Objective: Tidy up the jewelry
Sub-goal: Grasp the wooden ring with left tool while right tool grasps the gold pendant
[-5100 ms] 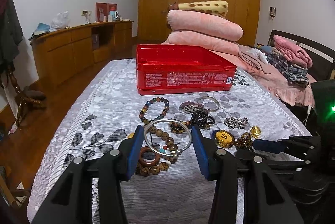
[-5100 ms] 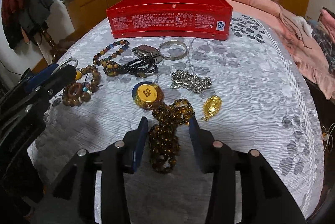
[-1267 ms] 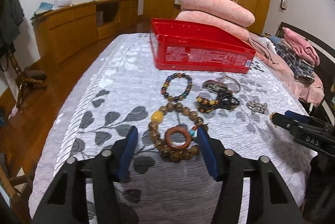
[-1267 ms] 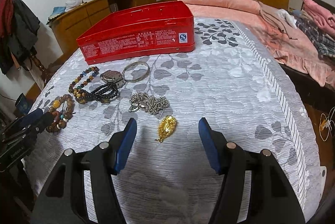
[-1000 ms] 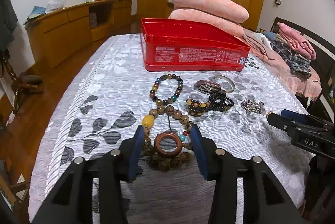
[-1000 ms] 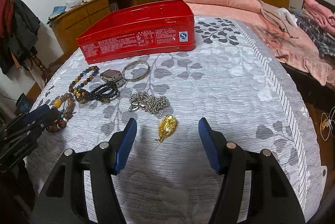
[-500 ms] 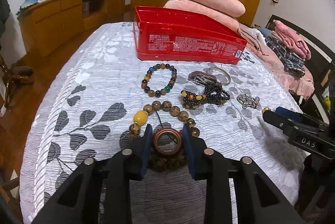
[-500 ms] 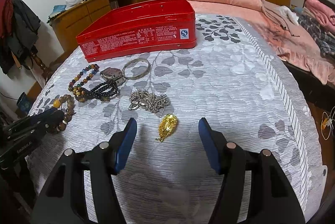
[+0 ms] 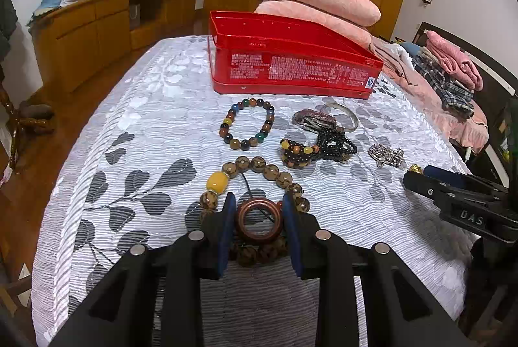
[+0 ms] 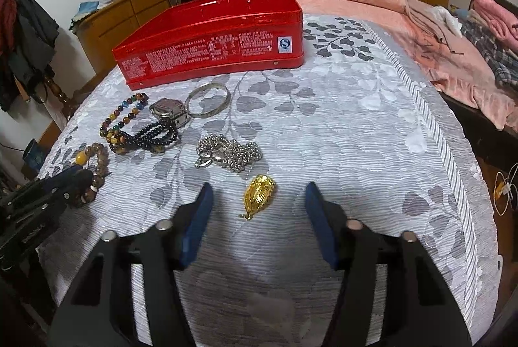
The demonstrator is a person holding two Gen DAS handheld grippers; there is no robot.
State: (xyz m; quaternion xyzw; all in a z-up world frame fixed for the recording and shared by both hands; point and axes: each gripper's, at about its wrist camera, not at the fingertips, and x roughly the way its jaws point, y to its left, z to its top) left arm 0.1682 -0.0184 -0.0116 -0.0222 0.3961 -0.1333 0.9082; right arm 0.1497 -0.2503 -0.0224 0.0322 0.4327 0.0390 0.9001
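My left gripper (image 9: 258,199) is shut on the wooden ring (image 9: 241,222) of a brown bead string with a yellow bead (image 9: 217,181), low on the grey leaf-print bedspread. My right gripper (image 10: 259,186) straddles a gold pendant (image 10: 259,196). Its jaws are closing and the pads stand clear of the pendant on both sides. The open red tin (image 9: 291,71) stands further back, also seen from the right wrist as the red tin (image 10: 210,49). Each gripper shows at the edge of the other's view.
Between the grippers and the tin lie a multicoloured bead bracelet (image 9: 247,125), black beads (image 9: 333,146), a silver chain (image 10: 226,152), a silver bangle (image 10: 208,100) and a watch (image 10: 168,110). Pink pillows (image 9: 317,0) are stacked behind the tin. A wooden cabinet (image 9: 90,26) lines the left wall.
The left jaws have closed onto the wooden ring. The right jaws have narrowed around the gold pendant. The silver ring, gold medallion and amber beads seen earliest are gone from the bedspread.
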